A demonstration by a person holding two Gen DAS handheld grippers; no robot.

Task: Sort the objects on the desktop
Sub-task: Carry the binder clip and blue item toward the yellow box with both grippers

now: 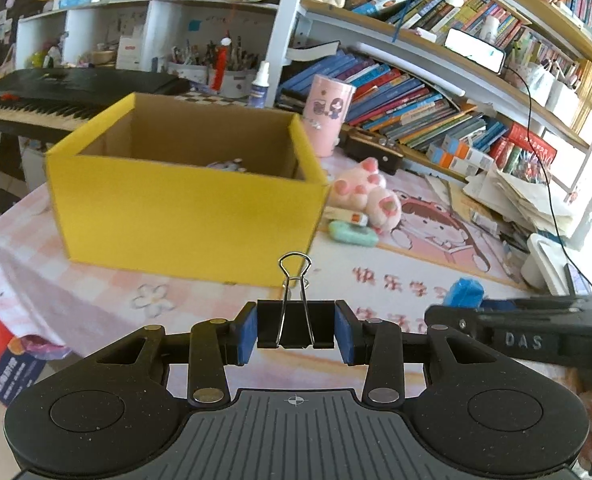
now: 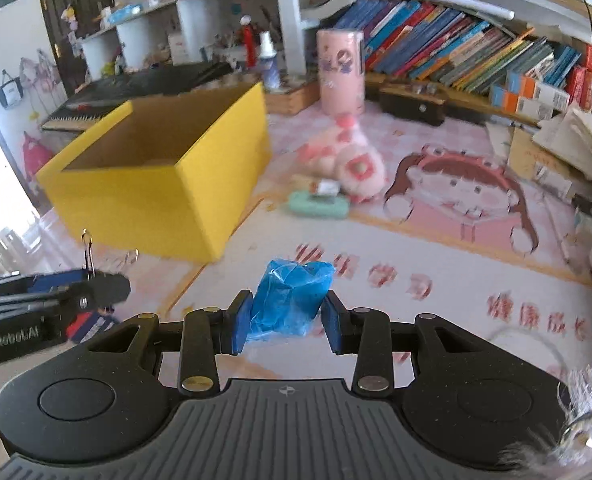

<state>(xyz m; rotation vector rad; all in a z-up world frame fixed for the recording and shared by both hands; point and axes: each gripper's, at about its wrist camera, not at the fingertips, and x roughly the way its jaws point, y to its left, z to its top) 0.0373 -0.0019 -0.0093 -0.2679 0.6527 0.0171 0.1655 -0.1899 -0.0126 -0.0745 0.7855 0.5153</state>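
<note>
My left gripper (image 1: 295, 326) is shut on a black binder clip (image 1: 295, 322) with silver wire handles, held above the desk in front of the yellow cardboard box (image 1: 183, 216). My right gripper (image 2: 284, 318) is shut on a crumpled blue plastic wrapper (image 2: 289, 298), held above the pink desk mat (image 2: 436, 272). The open box (image 2: 147, 196) stands at the left and holds a small item (image 1: 225, 166). Each gripper shows at the edge of the other's view: the right one with its blue wrapper (image 1: 464, 292), the left one with its clip (image 2: 89, 256).
A pink plush toy (image 1: 366, 192), a mint green case (image 1: 352, 234) and a small white tube (image 1: 348, 216) lie right of the box. A pink cylinder (image 1: 328, 114) stands behind. Books (image 1: 416, 108), papers (image 1: 516, 196), a keyboard piano (image 1: 35, 100) and shelves ring the desk.
</note>
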